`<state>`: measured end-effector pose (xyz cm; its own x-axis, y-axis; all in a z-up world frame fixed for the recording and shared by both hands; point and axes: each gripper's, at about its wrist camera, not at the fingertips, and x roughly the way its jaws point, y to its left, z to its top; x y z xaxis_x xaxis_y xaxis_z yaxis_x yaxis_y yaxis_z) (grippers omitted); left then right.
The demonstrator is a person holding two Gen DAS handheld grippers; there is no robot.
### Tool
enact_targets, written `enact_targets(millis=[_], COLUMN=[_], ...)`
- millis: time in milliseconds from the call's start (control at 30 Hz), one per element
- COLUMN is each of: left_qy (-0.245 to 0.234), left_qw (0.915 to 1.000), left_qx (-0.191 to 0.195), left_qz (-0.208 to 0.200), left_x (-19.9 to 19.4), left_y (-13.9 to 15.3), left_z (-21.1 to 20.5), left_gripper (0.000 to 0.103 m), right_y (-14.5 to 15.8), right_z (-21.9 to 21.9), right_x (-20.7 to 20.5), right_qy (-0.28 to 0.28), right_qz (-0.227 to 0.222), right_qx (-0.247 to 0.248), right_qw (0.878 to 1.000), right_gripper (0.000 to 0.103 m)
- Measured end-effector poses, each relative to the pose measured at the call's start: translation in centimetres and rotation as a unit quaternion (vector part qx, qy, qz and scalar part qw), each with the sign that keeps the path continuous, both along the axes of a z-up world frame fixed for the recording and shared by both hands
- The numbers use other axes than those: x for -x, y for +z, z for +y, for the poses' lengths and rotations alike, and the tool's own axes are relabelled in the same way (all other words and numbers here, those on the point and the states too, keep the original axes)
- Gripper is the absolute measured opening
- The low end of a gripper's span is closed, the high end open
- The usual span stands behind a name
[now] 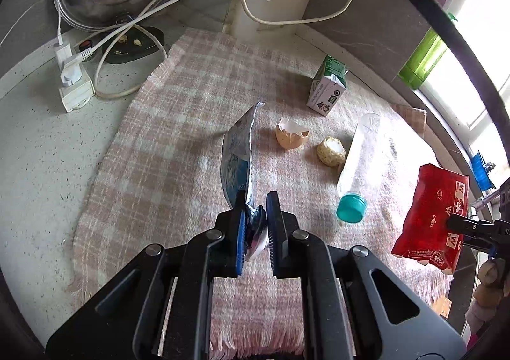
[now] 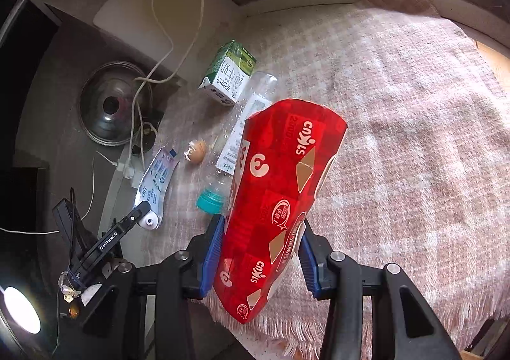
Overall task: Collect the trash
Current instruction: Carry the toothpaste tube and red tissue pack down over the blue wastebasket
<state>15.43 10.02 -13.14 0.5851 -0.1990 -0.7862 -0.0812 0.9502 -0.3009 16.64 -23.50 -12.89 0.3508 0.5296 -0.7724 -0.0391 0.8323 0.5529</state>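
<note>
Slippage threatens both grasps: left gripper (image 1: 256, 226) pinches only the cap end of the flattened tube (image 1: 237, 153), right gripper (image 2: 259, 259) squeezes the soft red packet (image 2: 280, 200), above bottle (image 1: 357, 165) at 2 o'clock.

Red packet (image 2: 280, 200) between tool (image 2: 259, 251) fingers

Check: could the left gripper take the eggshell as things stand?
Probably not: the left gripper is shut on the toothpaste tube. The eggshell lies unobstructed on the cloth just ahead.
</note>
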Motion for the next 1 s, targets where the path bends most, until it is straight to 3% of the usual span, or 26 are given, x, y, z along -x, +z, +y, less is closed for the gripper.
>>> enact_targets(millis=[667, 1000], left_qy=[-0.017, -0.036], left_qw=[0.9991, 0.9978], left_qx=[0.036, 0.055], left_qz=[-0.014, -0.012], left_x=[11.6, 17.1], left_y=[2.1, 2.3], left_z=[2.0, 2.2], left_gripper=[0.007, 0.007], right_y=[2.6, 1.8], right_z=[4.0, 5.6], right_x=[11.5, 15.5], right_qy=[0.034, 0.047], right_qz=[-0.010, 0.000], right_qx=[0.016, 0.030], right_qw=[0.999, 0.998], right_gripper=[0.046, 0.046])
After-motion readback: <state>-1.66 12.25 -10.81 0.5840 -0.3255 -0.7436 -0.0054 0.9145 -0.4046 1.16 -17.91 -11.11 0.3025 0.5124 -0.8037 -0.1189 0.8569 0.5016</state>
